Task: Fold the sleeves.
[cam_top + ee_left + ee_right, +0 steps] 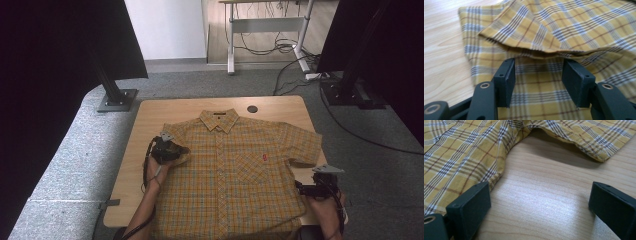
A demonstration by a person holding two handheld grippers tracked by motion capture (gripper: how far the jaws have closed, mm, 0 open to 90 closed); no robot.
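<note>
A yellow plaid short-sleeved shirt (pixel 235 165) lies front up on the wooden table (pixel 150 115), collar to the far side. Its left sleeve (pixel 529 27) is folded in over the shoulder. My left gripper (pixel 184 149) rests low over that folded sleeve. In the left gripper view my left gripper (pixel 537 77) stands open, with flat cloth beneath the jaws and nothing pinched. My right gripper (pixel 299 188) sits at the shirt's right side below the spread right sleeve (pixel 300 145). In the right gripper view my right gripper (pixel 539 205) is wide open over bare wood (pixel 544 195), beside the shirt's side edge (pixel 496 170).
A round cable hole (pixel 252 108) sits near the table's far edge. A black stand base (pixel 117 100) is on the carpet at the far left and another (pixel 350 92) at the far right. Cables (pixel 290 50) trail under a white desk frame behind.
</note>
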